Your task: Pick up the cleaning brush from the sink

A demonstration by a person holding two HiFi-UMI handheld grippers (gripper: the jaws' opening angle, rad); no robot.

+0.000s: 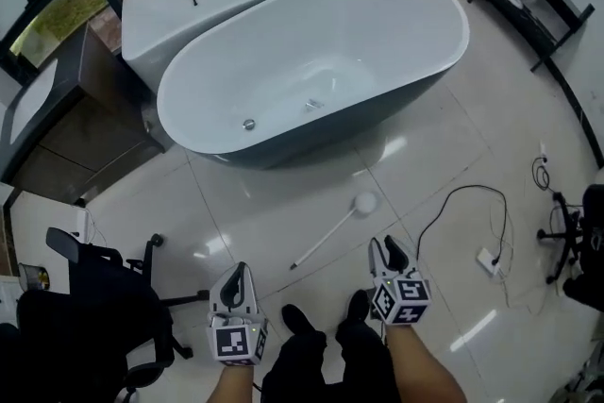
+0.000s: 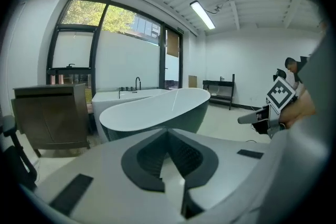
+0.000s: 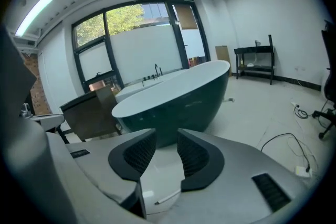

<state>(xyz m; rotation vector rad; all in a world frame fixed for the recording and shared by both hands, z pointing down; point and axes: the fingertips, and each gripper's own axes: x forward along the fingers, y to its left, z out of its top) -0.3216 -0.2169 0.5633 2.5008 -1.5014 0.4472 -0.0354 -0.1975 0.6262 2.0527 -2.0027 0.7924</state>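
Brush not in tub; lies on floor, lower centre of head view, round head toward tub. Right gripper jaws partly open, empty. Left gripper jaws closed, empty. Best approach: lower right gripper, straddle thin handle mid-length, close squarely so it can't roll.
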